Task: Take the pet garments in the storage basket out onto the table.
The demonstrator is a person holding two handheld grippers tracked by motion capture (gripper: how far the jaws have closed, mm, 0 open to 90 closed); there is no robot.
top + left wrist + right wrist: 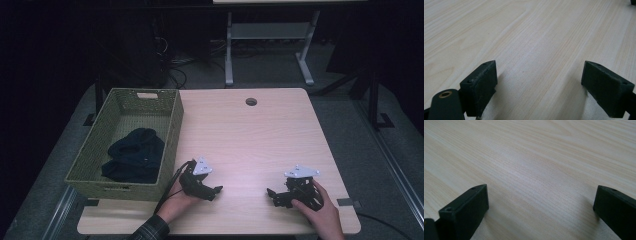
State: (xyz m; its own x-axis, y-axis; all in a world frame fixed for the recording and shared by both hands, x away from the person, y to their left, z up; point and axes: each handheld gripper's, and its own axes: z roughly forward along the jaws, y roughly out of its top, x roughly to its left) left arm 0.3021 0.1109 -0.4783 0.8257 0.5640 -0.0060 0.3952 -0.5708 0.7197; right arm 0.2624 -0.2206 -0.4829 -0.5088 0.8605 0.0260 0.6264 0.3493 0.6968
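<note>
We rest the left gripper point(216, 190) and the right gripper point(271, 193) low on the near edge of the table point(260, 135), jaws spread wide and holding nothing, tips facing each other. The dark cloth point(134, 156) lies bundled inside the woven basket point(170, 131), just beside the left gripper; the basket's tall wall stands between them

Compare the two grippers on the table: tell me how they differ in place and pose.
The left gripper rests near the green basket, which holds dark cloth; the right gripper sits out toward the table's right edge, away from the basket. The left gripper's jaws point right, the right gripper's point left, so they face each other. Both are hand-held, low over bare wood, jaws wide open and empty.
</note>
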